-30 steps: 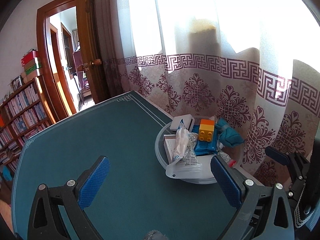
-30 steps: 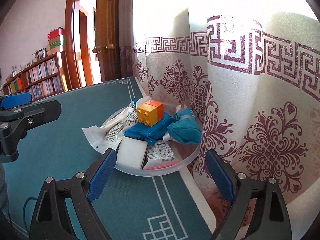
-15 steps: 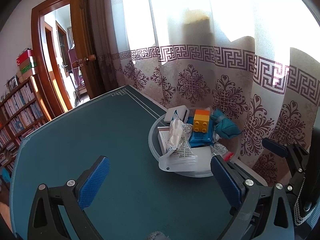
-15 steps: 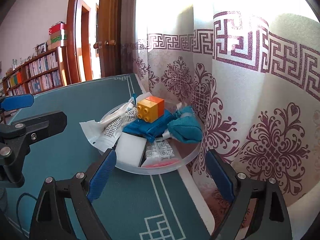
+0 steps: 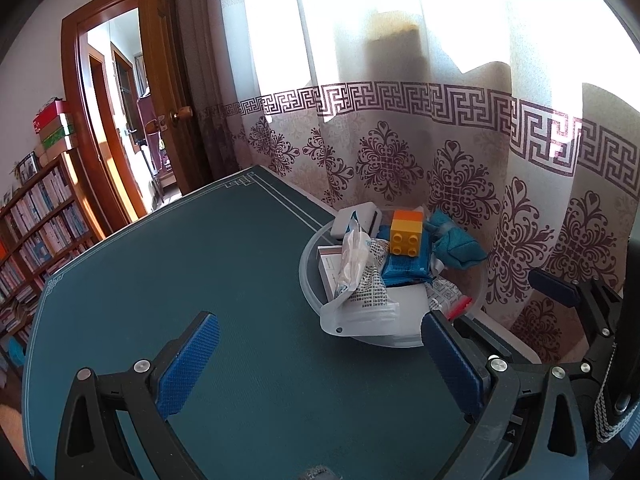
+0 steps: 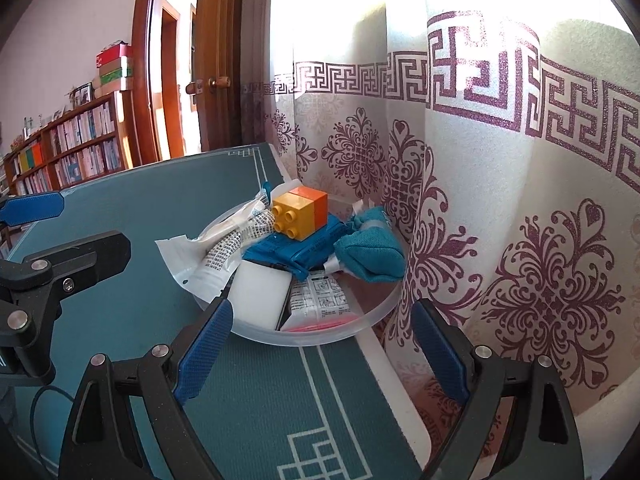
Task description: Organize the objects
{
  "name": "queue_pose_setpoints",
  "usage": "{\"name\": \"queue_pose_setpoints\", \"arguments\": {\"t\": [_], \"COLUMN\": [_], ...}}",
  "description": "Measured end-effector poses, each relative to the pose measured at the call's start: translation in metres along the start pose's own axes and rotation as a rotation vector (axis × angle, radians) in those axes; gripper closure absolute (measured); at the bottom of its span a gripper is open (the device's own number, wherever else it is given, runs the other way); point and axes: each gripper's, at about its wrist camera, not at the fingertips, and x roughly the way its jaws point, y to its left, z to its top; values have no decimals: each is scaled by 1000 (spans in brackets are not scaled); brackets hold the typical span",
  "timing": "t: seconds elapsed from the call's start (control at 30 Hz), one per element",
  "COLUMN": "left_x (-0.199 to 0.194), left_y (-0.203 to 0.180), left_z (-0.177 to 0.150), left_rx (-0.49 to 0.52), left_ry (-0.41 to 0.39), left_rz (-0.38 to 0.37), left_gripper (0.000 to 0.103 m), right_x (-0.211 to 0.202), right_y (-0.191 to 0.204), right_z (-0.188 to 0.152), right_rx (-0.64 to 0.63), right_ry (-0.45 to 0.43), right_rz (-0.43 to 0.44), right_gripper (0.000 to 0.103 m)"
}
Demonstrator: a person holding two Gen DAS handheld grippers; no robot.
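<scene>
A clear plastic bowl (image 5: 310, 285) (image 6: 372, 314) stands at the teal table's far edge against the curtain. Piled in it are a yellow and orange toy brick (image 5: 407, 232) (image 6: 298, 214), a blue packet (image 5: 404, 270) (image 6: 296, 249), a teal cloth pouch (image 5: 456, 246) (image 6: 368, 252), a white printed plastic packet (image 5: 360, 280) (image 6: 212, 256), a white block (image 6: 262, 296) and a sachet (image 6: 316, 304). My left gripper (image 5: 320, 360) is open, just short of the bowl's near-left side. The right gripper (image 6: 322, 354) is open too, its pads flanking the near rim.
The patterned curtain (image 6: 500, 200) hangs right behind the bowl. Bare teal table mat (image 5: 180, 272) stretches to the left. Beyond it are an open wooden door (image 5: 160, 80) and bookshelves (image 5: 36, 224). One of the left gripper's fingers (image 6: 80, 258) shows at the right wrist view's left side.
Both cameras drifted only slightly around the bowl. The pile in the bowl has not moved, and both grippers stayed open and empty.
</scene>
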Motion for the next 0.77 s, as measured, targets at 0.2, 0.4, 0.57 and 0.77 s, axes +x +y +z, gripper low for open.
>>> {"name": "queue_pose_setpoints", "arguments": {"t": [0.2, 0.4, 0.57, 0.77], "left_x": [-1, -1, 0, 1], "left_y": [1, -1, -2, -2], "left_z": [-2, -2, -2, -3], "left_rx": [-1, 9, 14, 14], "left_ry": [-2, -10, -8, 5], "left_rz": [-1, 1, -1, -11], "left_gripper": [0, 0, 0, 0], "right_x": [1, 2, 2, 3], "right_y": [1, 2, 2, 4], "right_z": [-1, -3, -3, -5], "right_rx": [1, -2, -1, -5], "right_ry": [5, 9, 10, 14], "right_rz": [-1, 1, 2, 4], "right_gripper": [11, 11, 11, 11]}}
